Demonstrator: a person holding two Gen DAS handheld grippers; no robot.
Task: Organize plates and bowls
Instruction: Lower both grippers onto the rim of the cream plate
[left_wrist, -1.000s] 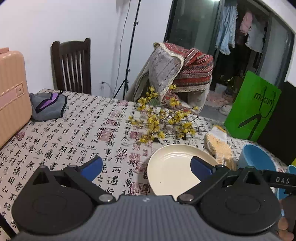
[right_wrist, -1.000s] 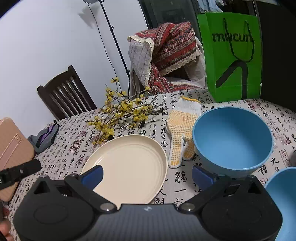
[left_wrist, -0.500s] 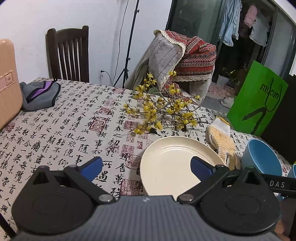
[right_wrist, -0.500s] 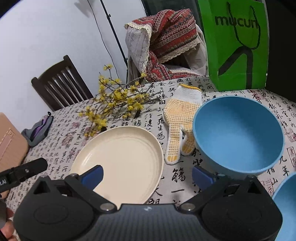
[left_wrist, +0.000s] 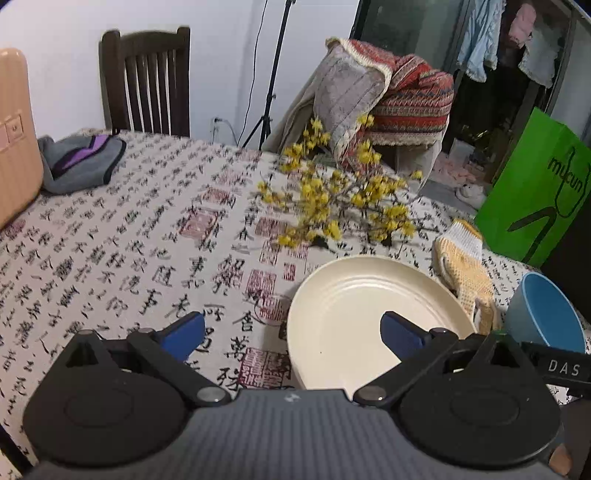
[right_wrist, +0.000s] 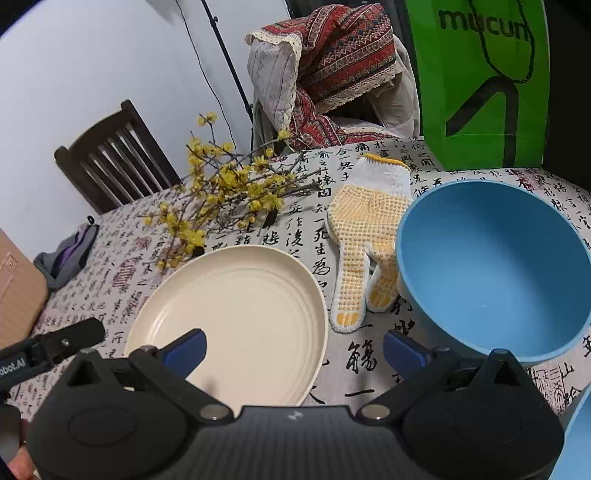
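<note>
A cream plate (left_wrist: 354, 317) (right_wrist: 243, 306) lies on the calligraphy-print tablecloth. To its right stands a large blue bowl (right_wrist: 491, 269) (left_wrist: 546, 317). The rim of a second blue bowl (right_wrist: 576, 443) shows at the lower right edge of the right wrist view. My left gripper (left_wrist: 291, 332) is open, its right finger over the plate's near part and its left finger over the cloth. My right gripper (right_wrist: 293, 349) is open too, hovering over the plate's near right edge, with the big bowl just beyond its right finger. Neither holds anything.
A yellow-dotted work glove (right_wrist: 365, 236) lies between plate and bowl. Yellow blossom branches (left_wrist: 340, 199) lie behind the plate. A grey-purple pouch (left_wrist: 79, 162) and a peach suitcase (left_wrist: 14, 136) sit at the left. A green bag (right_wrist: 476, 77) and two chairs stand past the table.
Both grippers have moved forward and lower toward the plate and bowl, which now look larger and nearer. The fingers stay open; nothing was picked up.
</note>
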